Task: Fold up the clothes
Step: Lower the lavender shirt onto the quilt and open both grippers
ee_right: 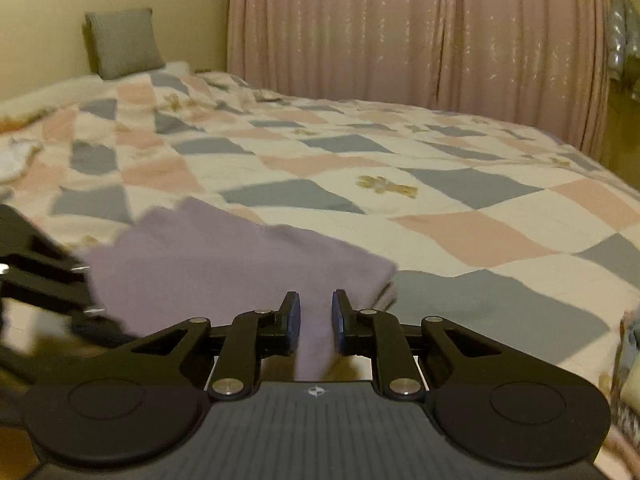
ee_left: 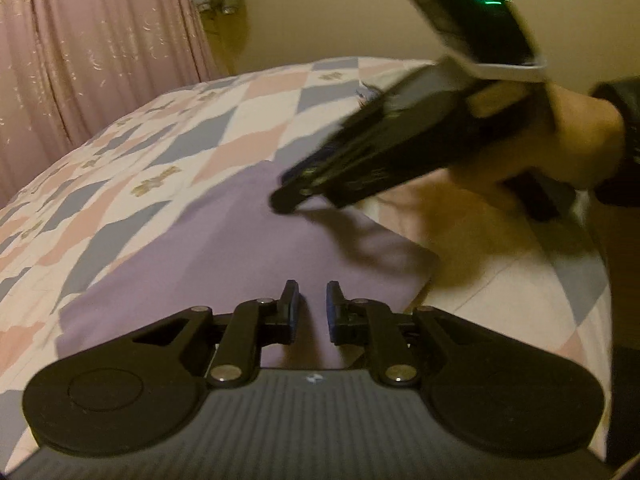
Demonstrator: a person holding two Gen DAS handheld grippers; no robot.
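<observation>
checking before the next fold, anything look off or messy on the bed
Nothing stands out. The lilac cloth lies folded and flat on the patchwork quilt; both grippers are open above it.

The left wrist camera sits just behind its hand-held gripper (ee_left: 313,306), low and close over the bed (ee_left: 168,152), facing a far corner with a pink curtain (ee_left: 92,48) on its left. The right wrist camera rides likewise behind its own hand-held gripper (ee_right: 316,322), looking across the bed toward that curtain. Both views share the lilac folded cloth (ee_left: 224,248) and the patchwork cover.
</observation>
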